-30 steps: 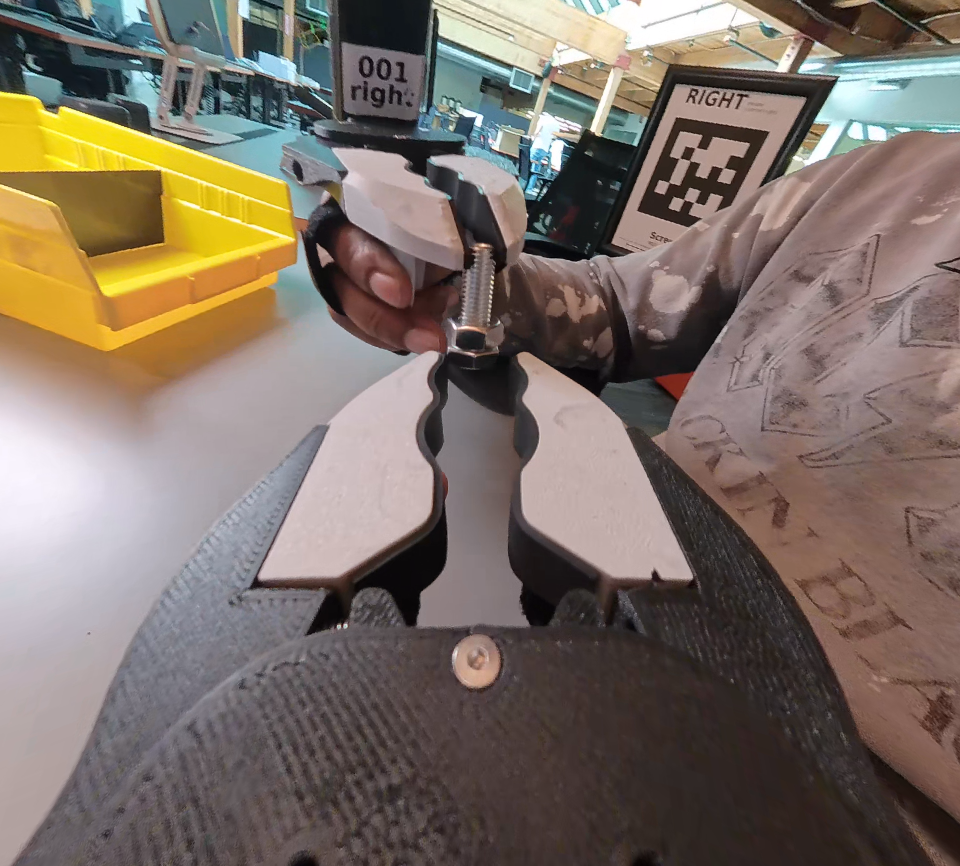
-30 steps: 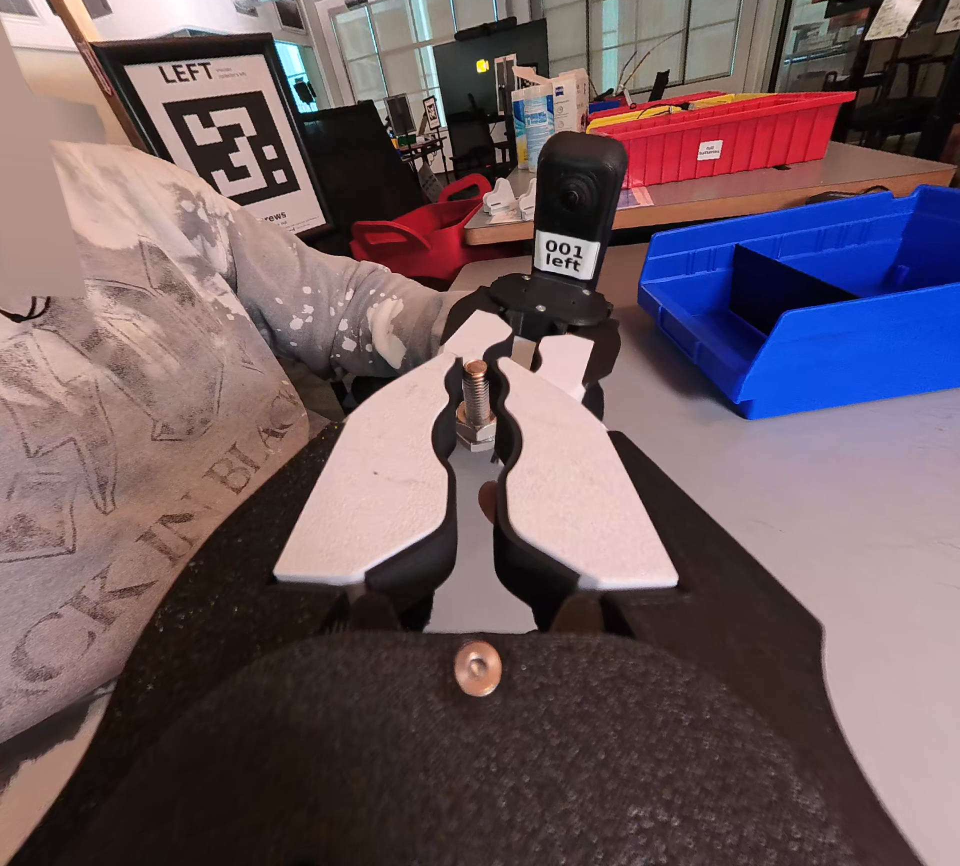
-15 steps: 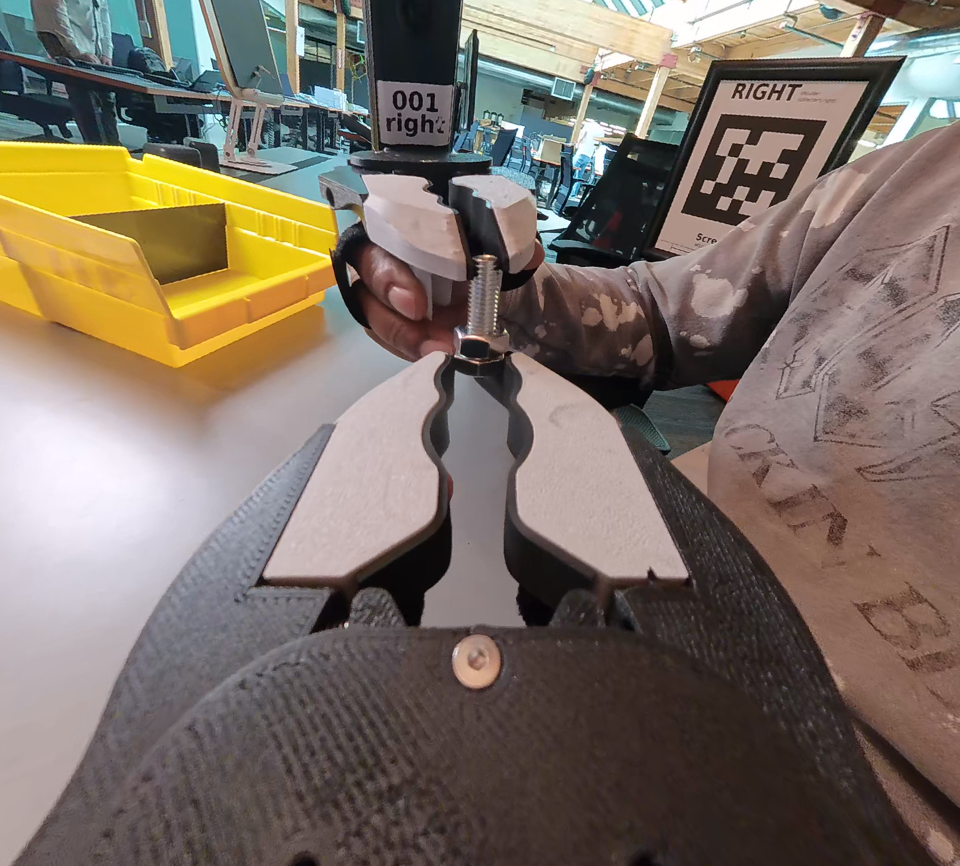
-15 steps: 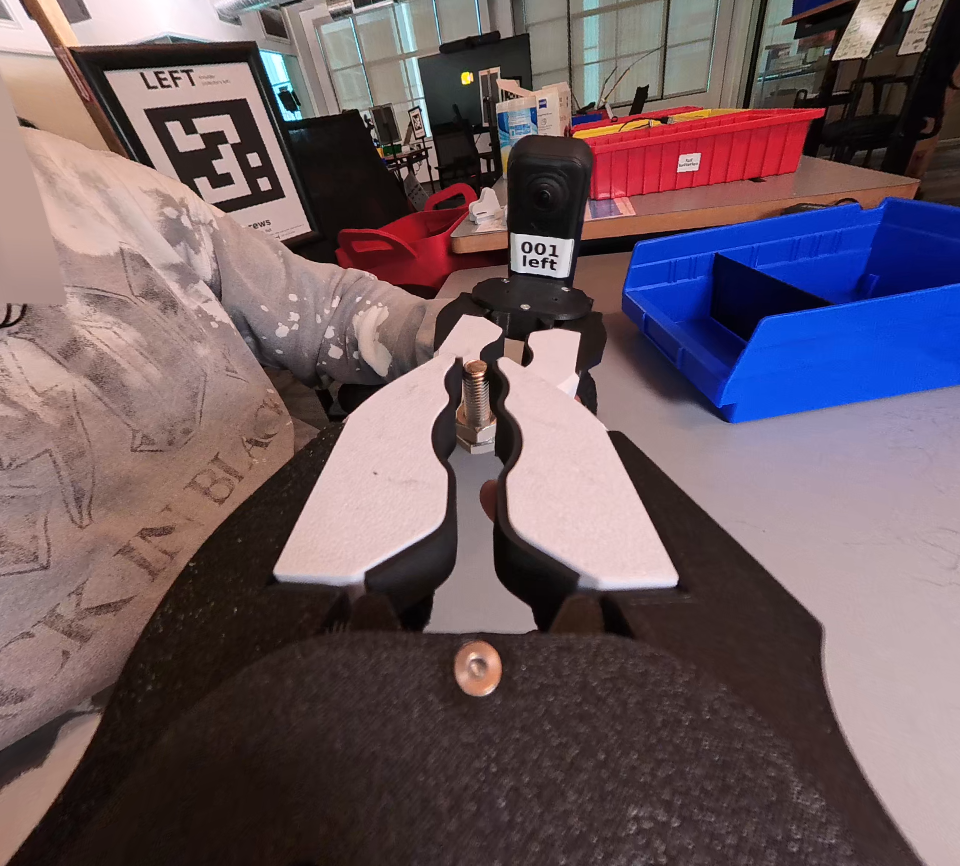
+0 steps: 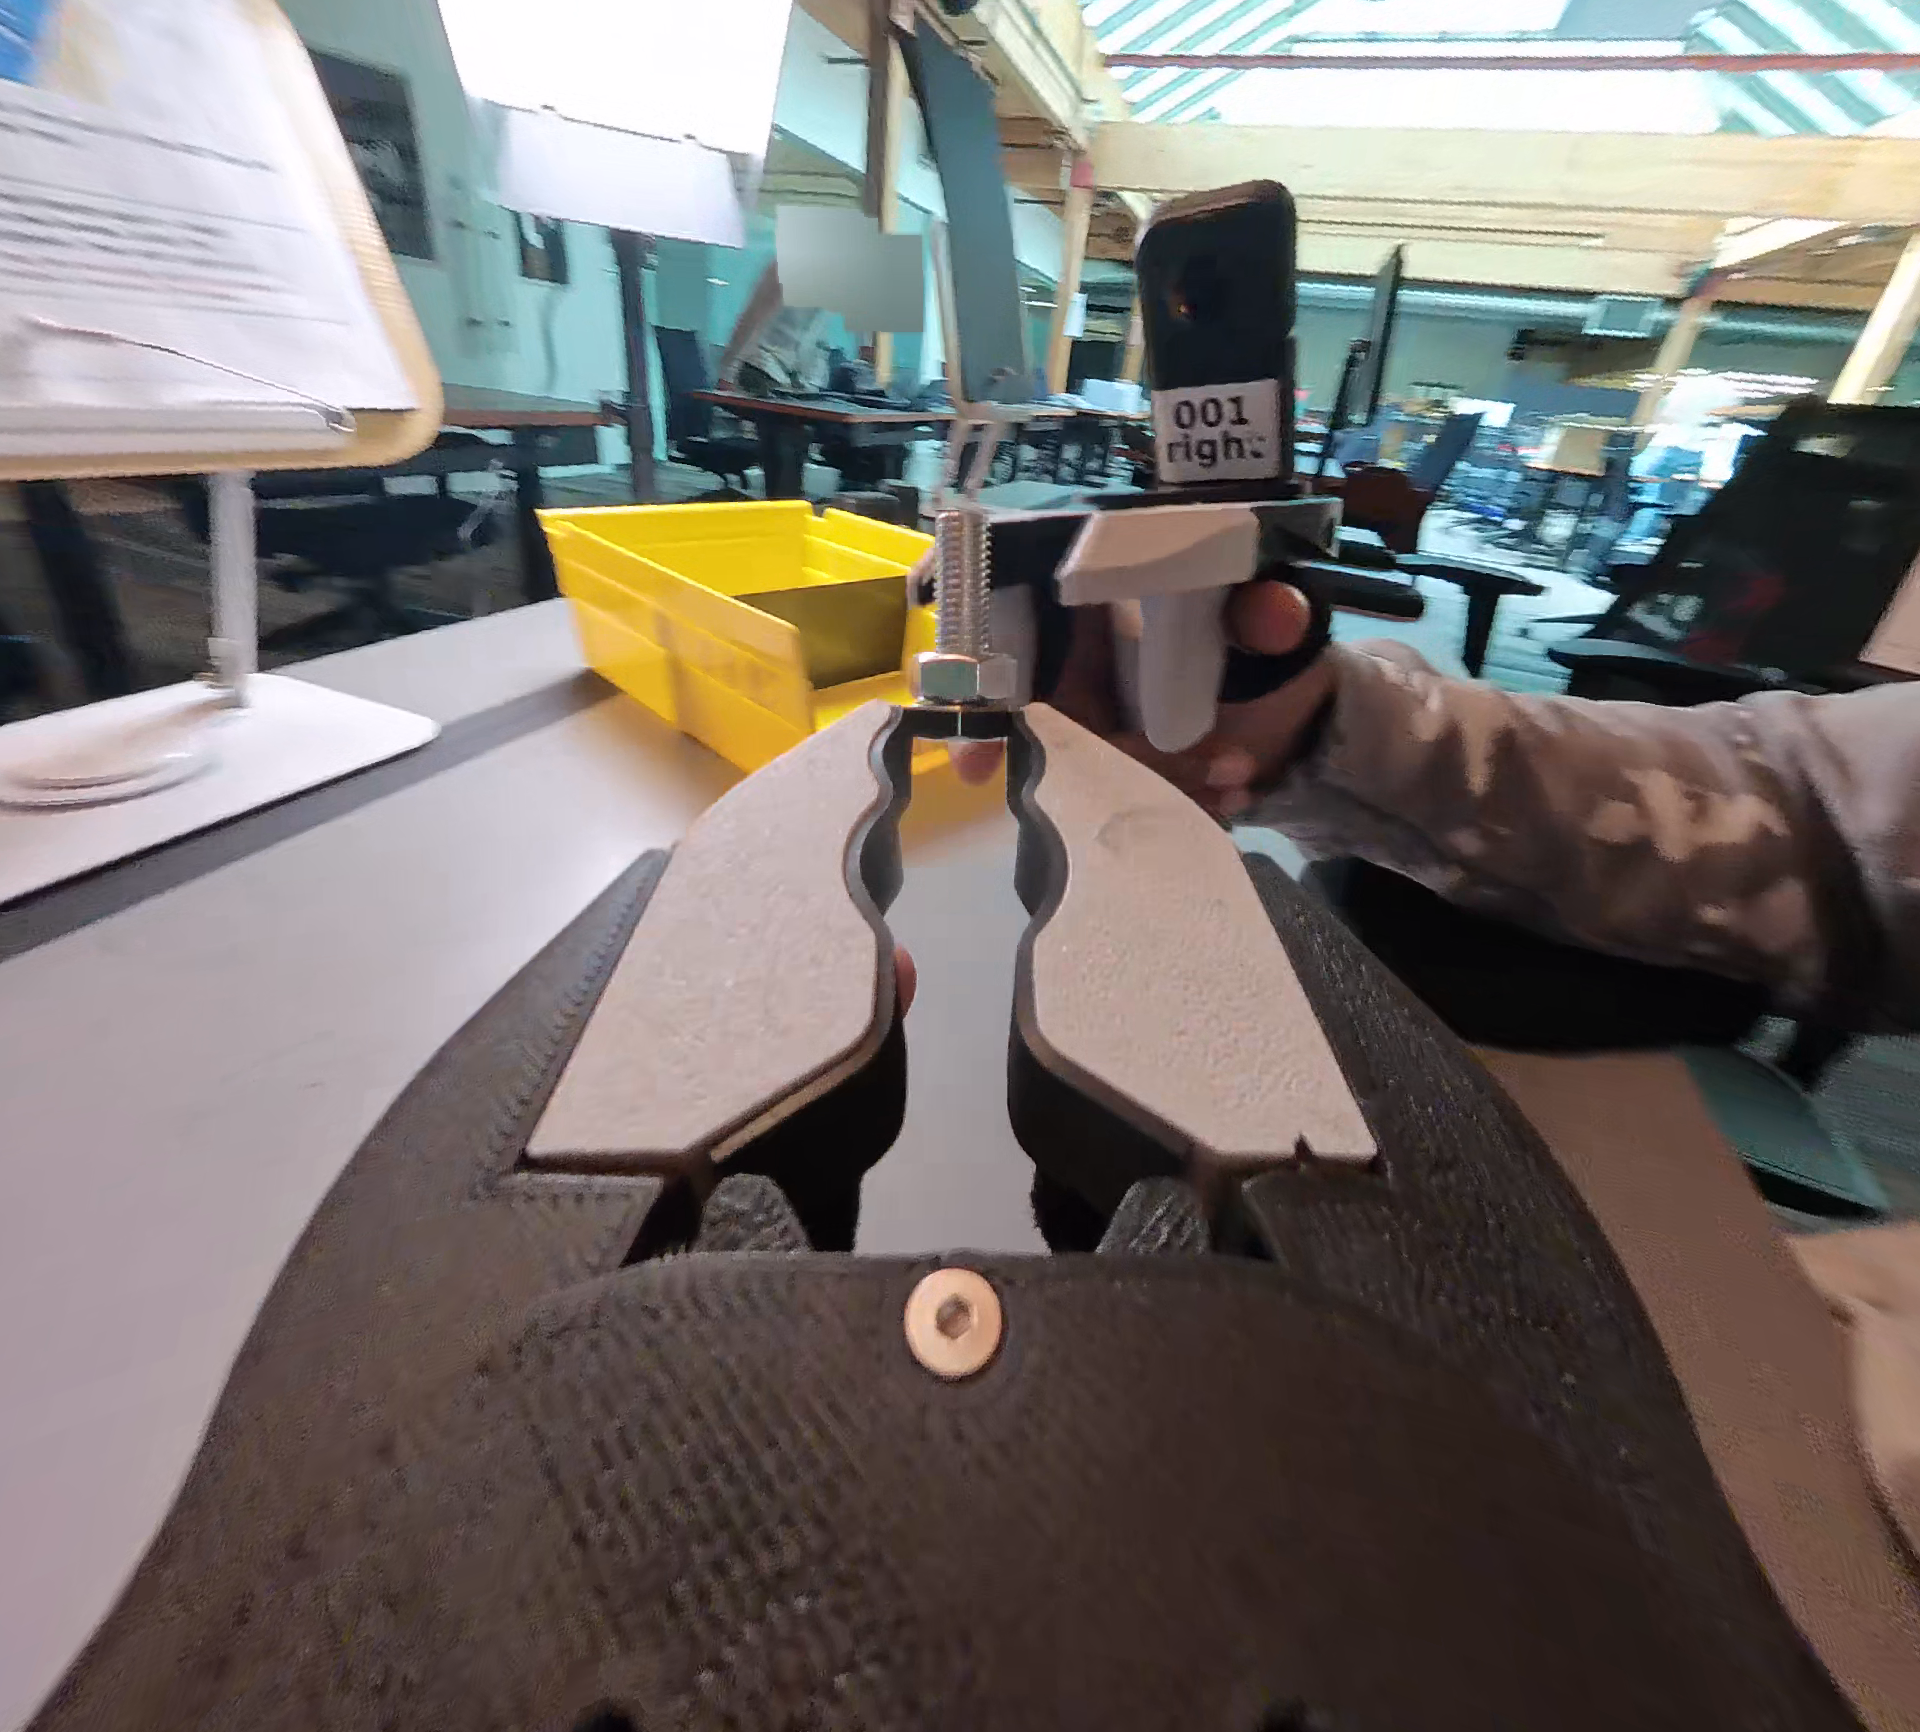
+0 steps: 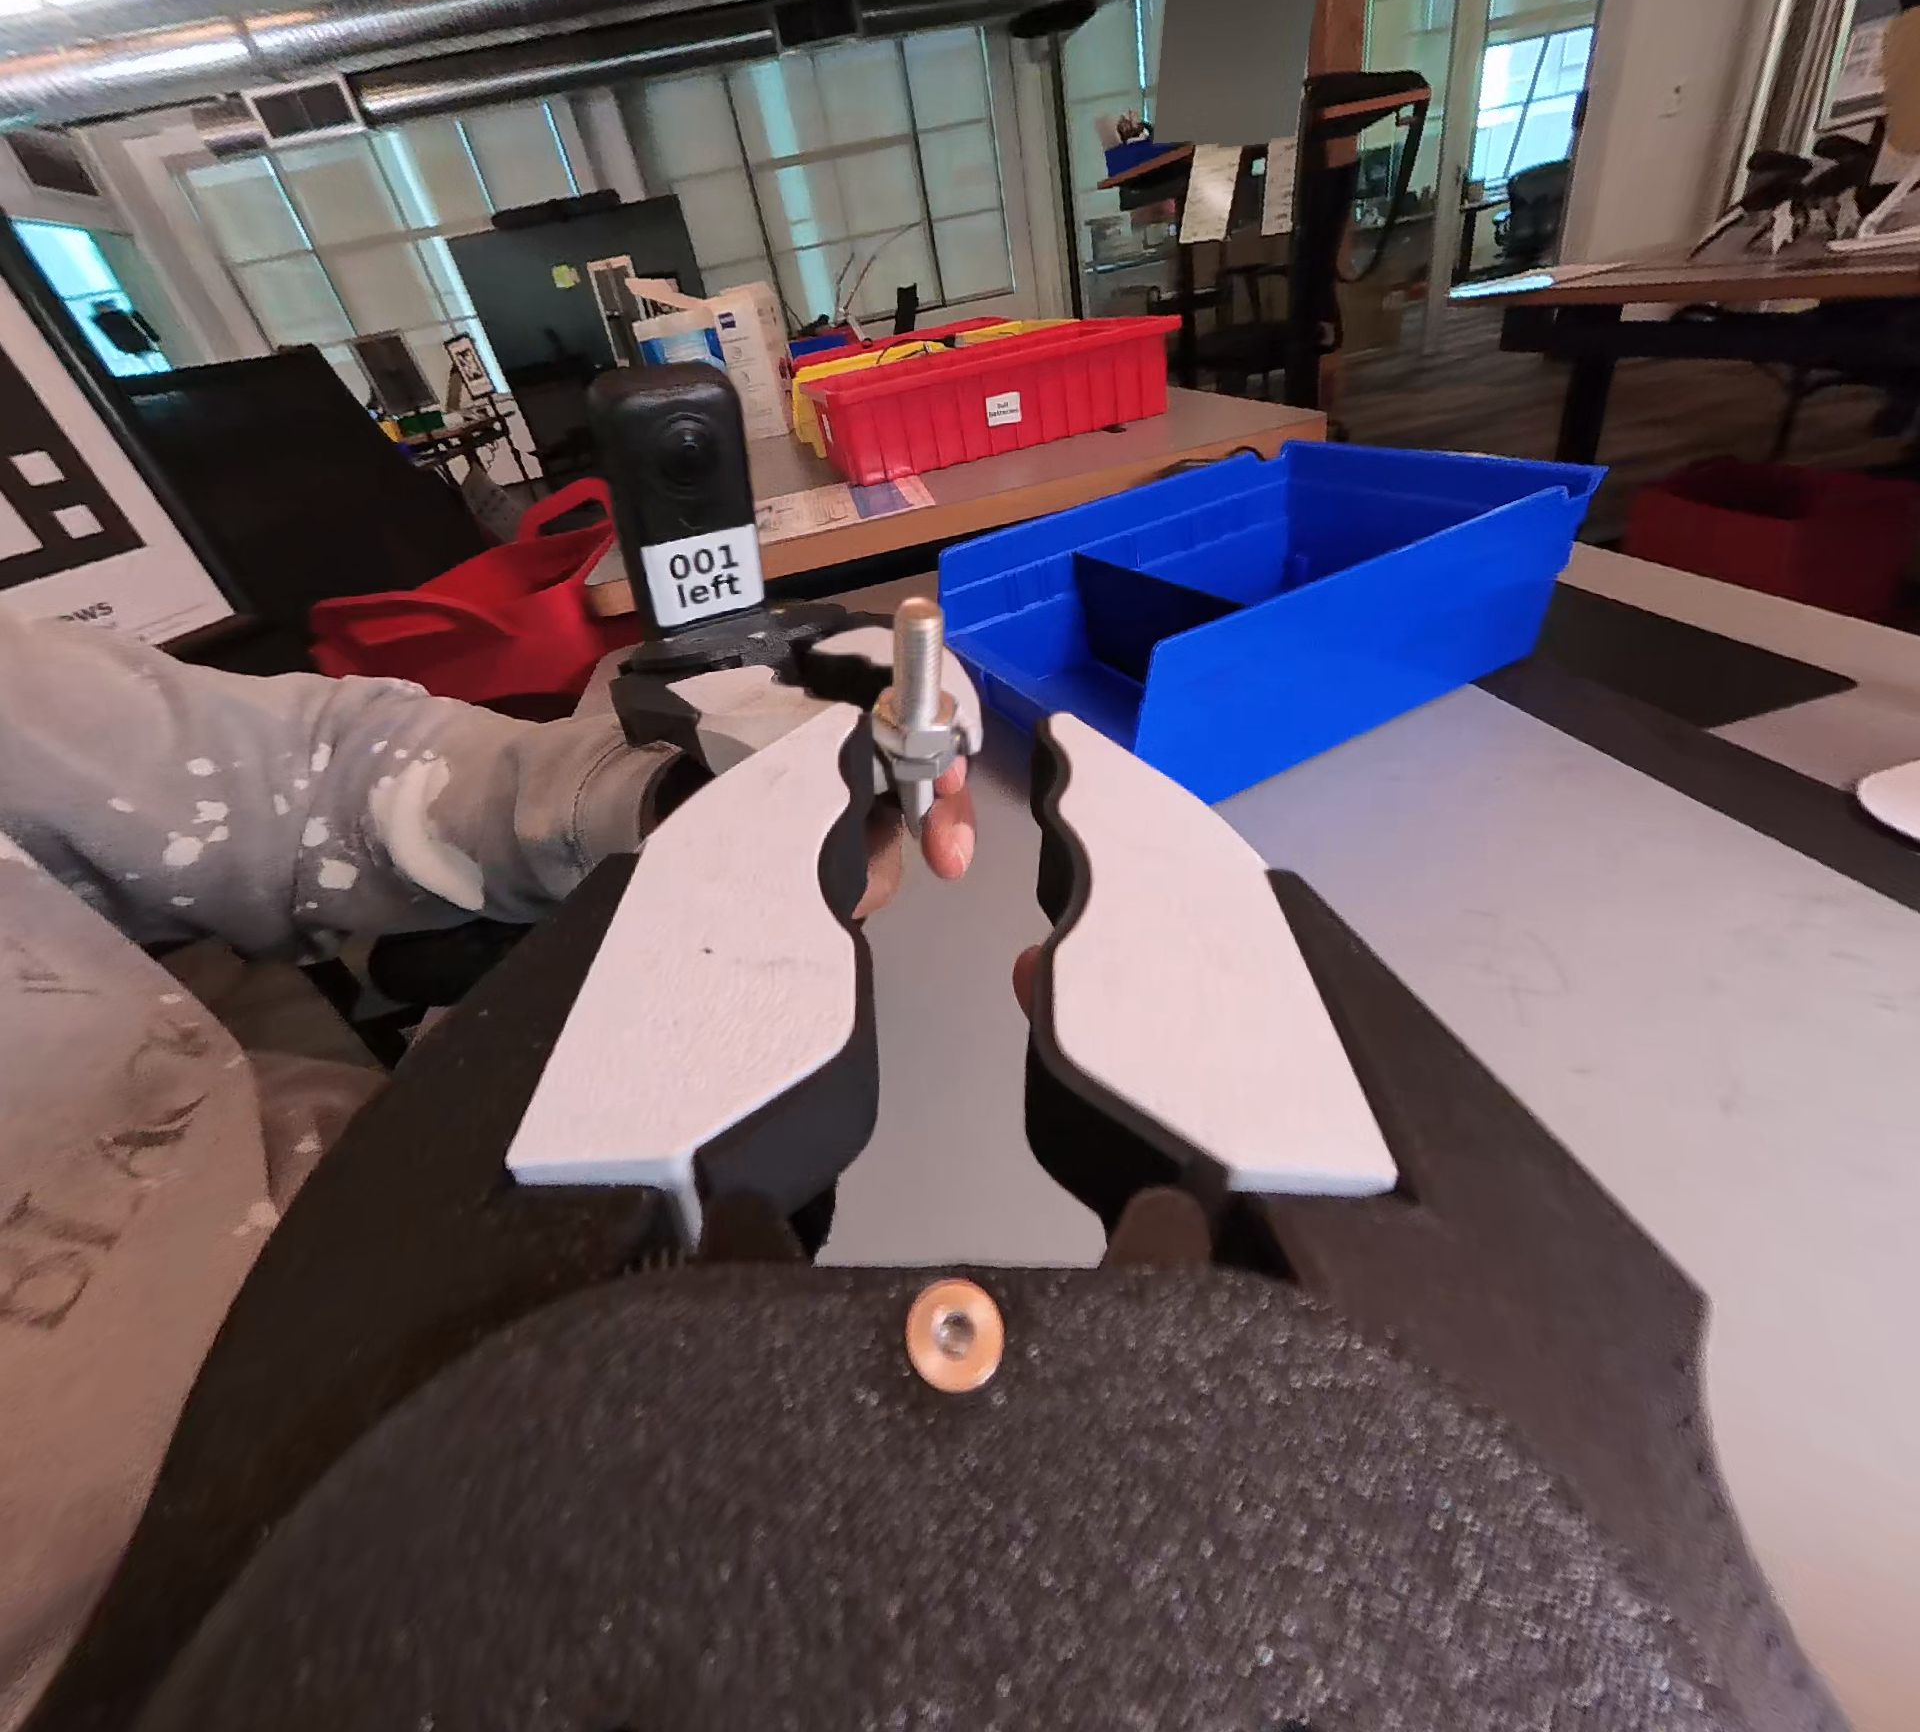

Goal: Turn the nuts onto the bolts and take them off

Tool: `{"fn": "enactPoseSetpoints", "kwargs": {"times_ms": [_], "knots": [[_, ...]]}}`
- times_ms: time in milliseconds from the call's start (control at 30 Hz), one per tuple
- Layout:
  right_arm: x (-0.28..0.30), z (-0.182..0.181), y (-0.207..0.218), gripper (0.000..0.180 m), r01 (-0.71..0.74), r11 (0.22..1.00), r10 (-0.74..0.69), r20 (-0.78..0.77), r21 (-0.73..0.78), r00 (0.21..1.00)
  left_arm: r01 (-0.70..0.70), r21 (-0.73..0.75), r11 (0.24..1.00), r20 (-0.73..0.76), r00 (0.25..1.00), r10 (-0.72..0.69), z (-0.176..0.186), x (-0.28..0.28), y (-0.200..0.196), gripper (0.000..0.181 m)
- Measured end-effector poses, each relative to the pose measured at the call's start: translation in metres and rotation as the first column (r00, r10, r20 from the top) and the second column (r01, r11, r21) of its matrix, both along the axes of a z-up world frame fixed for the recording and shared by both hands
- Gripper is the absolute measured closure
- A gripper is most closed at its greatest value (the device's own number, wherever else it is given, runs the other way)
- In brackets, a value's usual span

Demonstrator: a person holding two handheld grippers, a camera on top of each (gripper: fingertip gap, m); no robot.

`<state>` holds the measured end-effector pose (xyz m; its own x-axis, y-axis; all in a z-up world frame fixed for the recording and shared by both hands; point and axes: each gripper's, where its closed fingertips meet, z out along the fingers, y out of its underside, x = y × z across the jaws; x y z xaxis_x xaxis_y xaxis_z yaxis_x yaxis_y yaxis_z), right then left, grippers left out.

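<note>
A silver bolt (image 5: 961, 586) stands upright with a hex nut (image 5: 964, 676) low on its thread. My left gripper (image 5: 961, 726) is shut on the bolt's head just under the nut. My right gripper (image 5: 1023, 612) shows side-on just right of the bolt, held by a hand. In the right wrist view my right gripper (image 6: 951, 732) is open, and its fingers (image 6: 727, 955) stand apart on both sides of the nut (image 6: 914, 732) and bolt (image 6: 920, 643) without gripping them. The left gripper (image 6: 831, 695) holds the bolt from the far side.
A yellow bin (image 5: 727, 602) stands on the grey table (image 5: 312, 955) behind the bolt. A paper stand (image 5: 208, 726) is at the left. A blue bin (image 6: 1299, 602) stands to the right, with a red bin (image 6: 987, 404) on a farther table. The person's sleeve (image 6: 312, 799) is at the left. The grippers are tip to tip, or close to it.
My right gripper has opened and let go of the bolt. Both grippers have swung round, so the bins now lie behind the bolt. My left gripper still holds the bolt's head.
</note>
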<state>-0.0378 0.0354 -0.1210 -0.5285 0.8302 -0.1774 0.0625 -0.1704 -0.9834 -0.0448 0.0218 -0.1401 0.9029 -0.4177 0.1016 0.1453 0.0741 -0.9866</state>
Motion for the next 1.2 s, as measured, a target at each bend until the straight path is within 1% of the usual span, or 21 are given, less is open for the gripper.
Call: {"fn": "enactPoseSetpoints", "kwargs": {"times_ms": [67,167,200,267,433,533,733,1067,1200], "knots": [[-0.004,-0.004,-0.005,0.147,0.007,1.0,-0.006,0.015,-0.001,1.0,-0.045,0.017,0.999,-0.006,0.999,0.046,0.001,-0.003,0.001,0.163],[-0.009,-0.009,-0.01,0.146,0.022,1.0,-0.021,0.035,-0.011,0.999,-0.053,0.04,0.998,-0.01,0.999,0.053,0.002,0.003,0.001,0.162],[-0.009,-0.009,-0.012,0.147,0.009,1.0,-0.008,0.036,-0.022,0.999,-0.051,0.045,0.998,-0.015,0.999,0.052,0.003,0.006,0.001,0.162],[-0.005,-0.006,-0.017,0.154,-0.025,0.999,0.026,0.025,-0.038,0.999,-0.049,0.057,0.997,-0.013,0.999,0.05,0.004,0.008,0.0,0.162],[-0.003,-0.009,-0.023,0.162,-0.025,0.998,0.024,0.019,0.053,1.0,-0.016,0.046,0.999,-0.014,1.0,0.016,0.001,0.013,0.0,0.162],[-0.002,-0.012,-0.022,0.162,-0.031,0.996,0.029,0.032,0.085,0.999,0.004,0.026,1.0,-0.008,1.0,-0.004,-0.002,0.014,0.001,0.162],[0.0,-0.02,-0.021,0.162,-0.025,0.977,0.018,0.038,0.21,0.999,0.059,-0.045,0.997,0.019,0.998,-0.058,-0.013,0.019,0.004,0.163],[-0.001,-0.013,-0.022,0.162,-0.028,0.995,0.027,0.006,0.101,1.0,0.034,-0.007,0.999,0.021,0.999,-0.034,-0.005,0.016,0.0,0.163],[-0.001,-0.009,-0.023,0.162,-0.027,0.996,0.028,-0.008,0.088,1.0,0.057,-0.004,0.998,0.034,0.998,-0.057,-0.002,0.017,-0.001,0.163]]}}
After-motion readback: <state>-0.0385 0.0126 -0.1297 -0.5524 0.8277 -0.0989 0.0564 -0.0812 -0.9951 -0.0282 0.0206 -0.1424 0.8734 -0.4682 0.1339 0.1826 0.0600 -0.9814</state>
